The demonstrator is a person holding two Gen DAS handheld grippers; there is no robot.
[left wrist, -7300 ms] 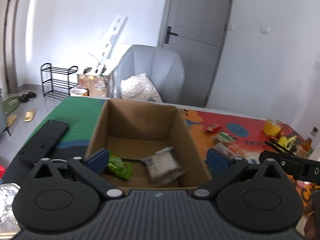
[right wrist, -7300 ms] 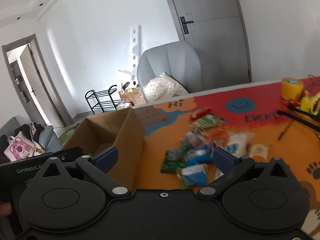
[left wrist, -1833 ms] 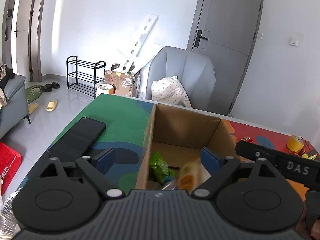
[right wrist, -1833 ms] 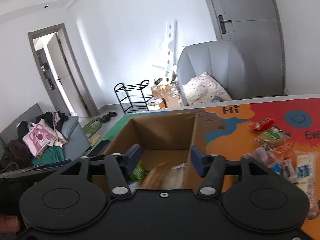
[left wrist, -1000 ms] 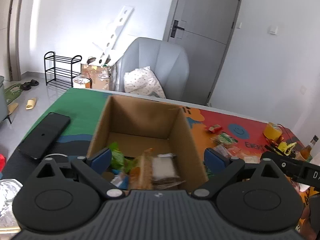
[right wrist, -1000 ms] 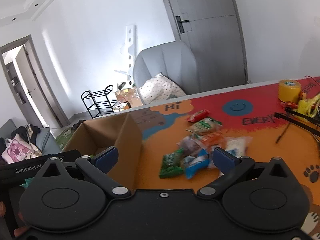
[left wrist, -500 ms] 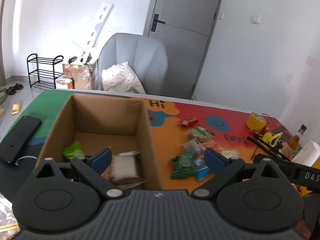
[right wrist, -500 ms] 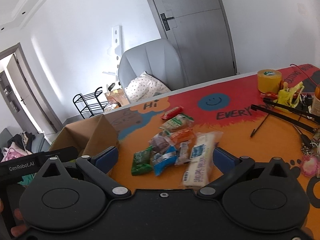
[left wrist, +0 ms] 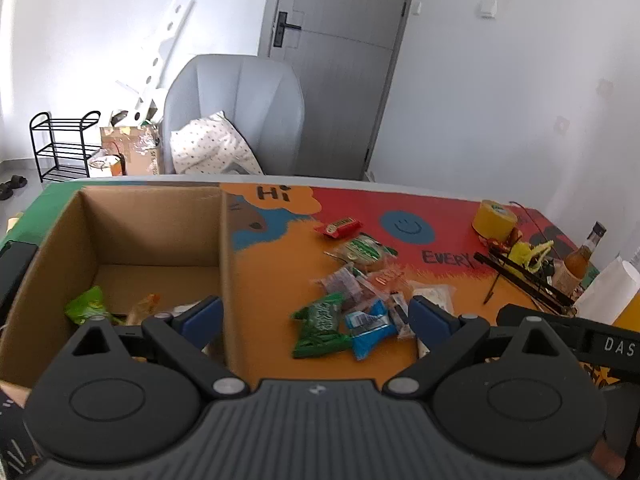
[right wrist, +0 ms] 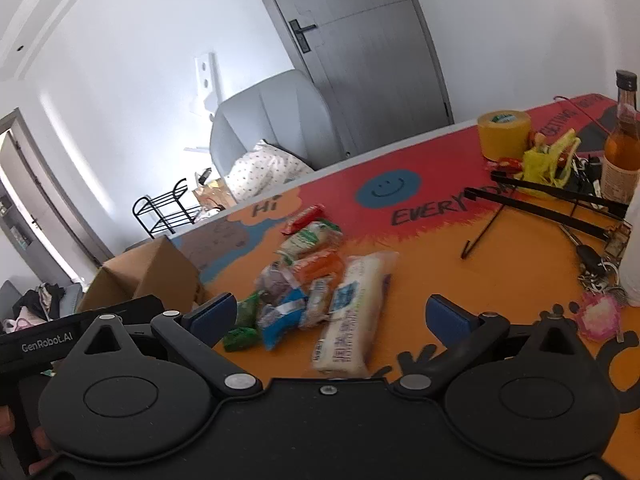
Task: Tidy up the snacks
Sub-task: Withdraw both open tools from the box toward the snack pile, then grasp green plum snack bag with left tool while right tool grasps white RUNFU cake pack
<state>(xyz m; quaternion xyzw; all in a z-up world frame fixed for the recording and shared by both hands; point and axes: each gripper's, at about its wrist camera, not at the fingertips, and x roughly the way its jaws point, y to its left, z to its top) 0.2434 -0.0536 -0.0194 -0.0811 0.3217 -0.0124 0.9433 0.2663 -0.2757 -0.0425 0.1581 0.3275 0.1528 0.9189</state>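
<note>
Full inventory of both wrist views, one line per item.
cardboard box: 1, brown, left part of the table, open top
snacks in box: at least 2, green packet and orange packet, on the box floor
snack pile: several, mixed colours, on the orange mat right of the box
long white packet: 1, white, nearest edge of the pile
red snack bar: 1, red, far edge of the pile
tape roll: 1, yellow, far right of the table
bottle: 1, amber with dark cap, right edge
armchair: 1, grey, behind the table, dotted pillow on it
shoe rack: 1, black, by the wall
left hand-held gripper: 1, black with blue pads, open, empty
right hand-held gripper: 1, black with blue pads, open, above the long white packet
</note>
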